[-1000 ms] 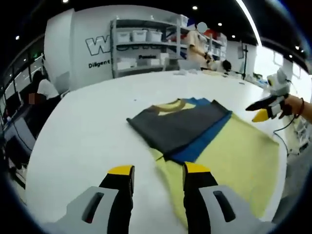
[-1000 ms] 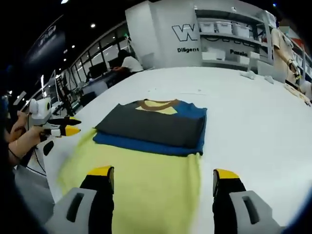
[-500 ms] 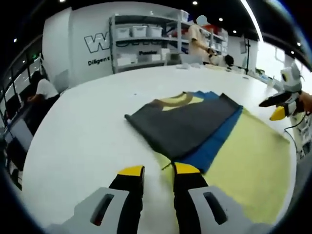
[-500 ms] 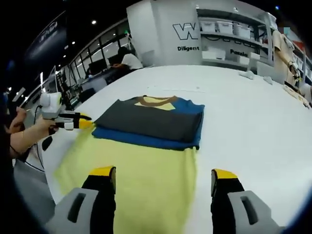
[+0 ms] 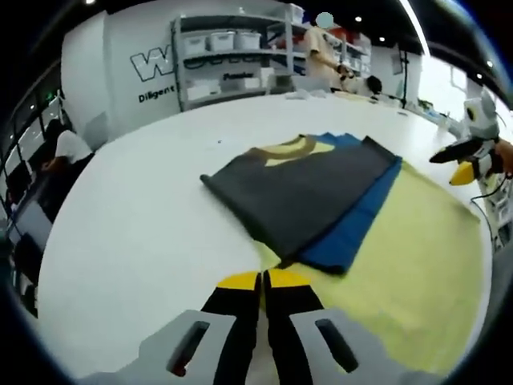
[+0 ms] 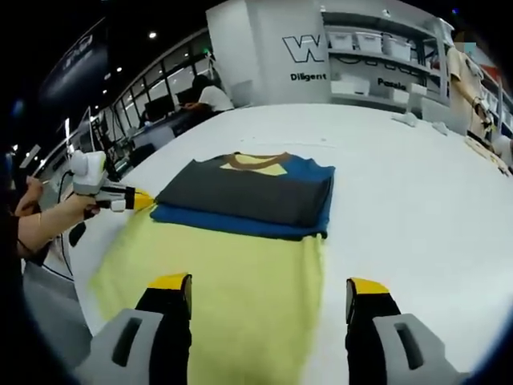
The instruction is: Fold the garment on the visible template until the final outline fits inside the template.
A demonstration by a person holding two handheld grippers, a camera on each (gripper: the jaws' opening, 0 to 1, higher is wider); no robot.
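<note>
The left gripper point(image 5: 262, 281) fingers have clenched together; right gripper point(image 6: 268, 289) released; one folded garment point(image 6: 248, 196).

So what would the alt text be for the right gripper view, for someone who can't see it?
A folded garment in dark grey, blue and yellow lies on a pale yellow rectangular template spread over a large white table. The right gripper, black with yellow tips, stands open at the bottom, and the left gripper, held in a person's hand, comes in from the left.
</note>
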